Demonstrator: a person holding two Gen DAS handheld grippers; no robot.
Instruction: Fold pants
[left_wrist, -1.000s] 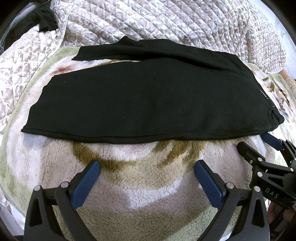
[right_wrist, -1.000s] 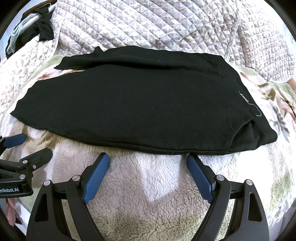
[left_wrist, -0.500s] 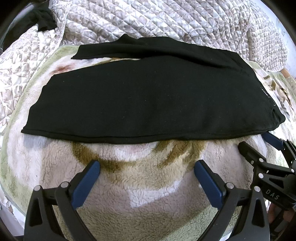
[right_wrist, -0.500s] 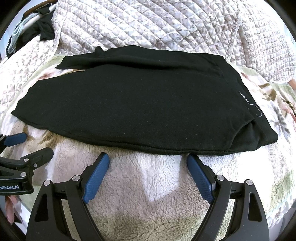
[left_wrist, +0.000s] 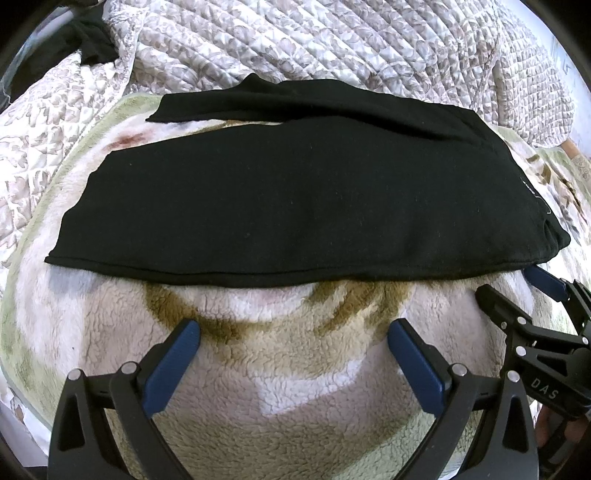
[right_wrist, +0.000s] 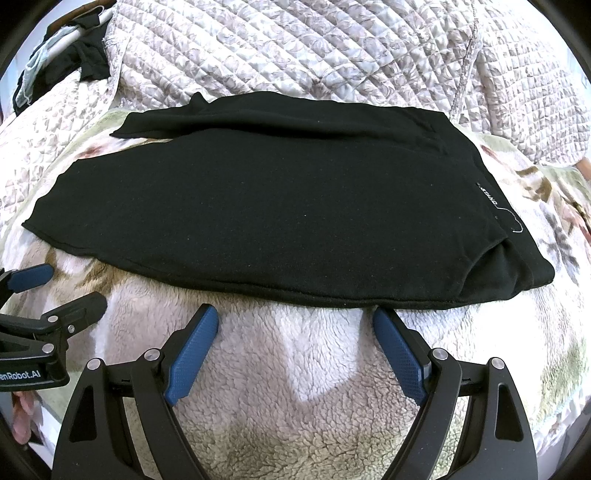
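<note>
Black pants (left_wrist: 295, 199) (right_wrist: 273, 214) lie flat across a fleece blanket, one leg laid over the other, waistband with a small white label (right_wrist: 491, 199) at the right. My left gripper (left_wrist: 293, 332) hovers open just short of the pants' near edge, nothing between its blue pads. My right gripper (right_wrist: 295, 317) is open too, its fingertips almost at the near hem. Each gripper shows in the other's view: the right one (left_wrist: 517, 291) at the right edge, the left one (right_wrist: 62, 284) at the left edge.
The fleece blanket (left_wrist: 280, 373) (right_wrist: 295, 369) has brown and green floral print. Behind it a quilted floral bedspread (left_wrist: 314, 40) (right_wrist: 295, 48) rises. Dark clothing (right_wrist: 88, 59) (left_wrist: 92, 44) and a pale mask (right_wrist: 40, 62) hang at the far left.
Both views have shifted only slightly; the left gripper crept a little toward the pants. The pants have not moved and both grippers stay open.
</note>
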